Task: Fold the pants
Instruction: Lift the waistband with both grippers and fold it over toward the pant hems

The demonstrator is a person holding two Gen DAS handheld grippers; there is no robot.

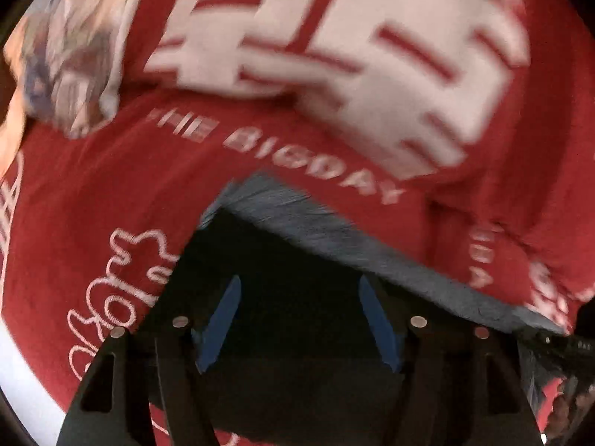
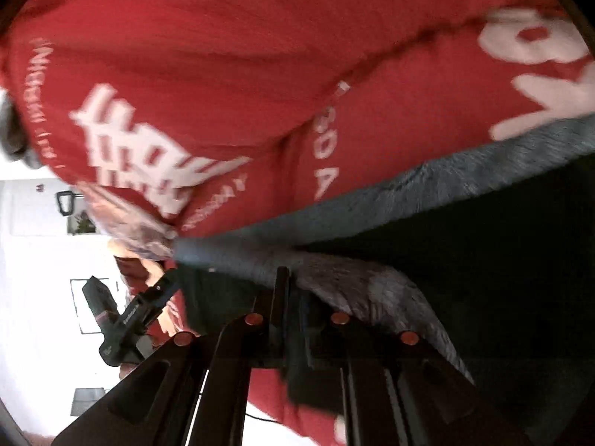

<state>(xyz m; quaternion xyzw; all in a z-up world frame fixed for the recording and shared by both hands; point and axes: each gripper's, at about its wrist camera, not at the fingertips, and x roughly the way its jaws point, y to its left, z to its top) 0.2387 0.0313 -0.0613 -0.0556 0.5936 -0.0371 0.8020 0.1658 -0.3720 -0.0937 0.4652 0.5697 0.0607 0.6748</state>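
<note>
The pants (image 1: 334, 230) are dark with a grey-blue waistband edge, held up in the air close to a person's red printed shirt (image 1: 111, 193). My left gripper (image 1: 299, 297) is open; its blue pads (image 1: 223, 319) stand wide apart with the dark cloth between and beyond them. In the right wrist view my right gripper (image 2: 288, 286) is shut on the grey edge of the pants (image 2: 353, 282), which drapes over the fingers. The left gripper also shows in the right wrist view (image 2: 148, 304), at the lower left.
The red shirt (image 2: 223, 55) with white lettering fills most of both views, very near the grippers. A white wall (image 2: 33, 260) with dark-framed items is at the left of the right wrist view. Both views are motion-blurred.
</note>
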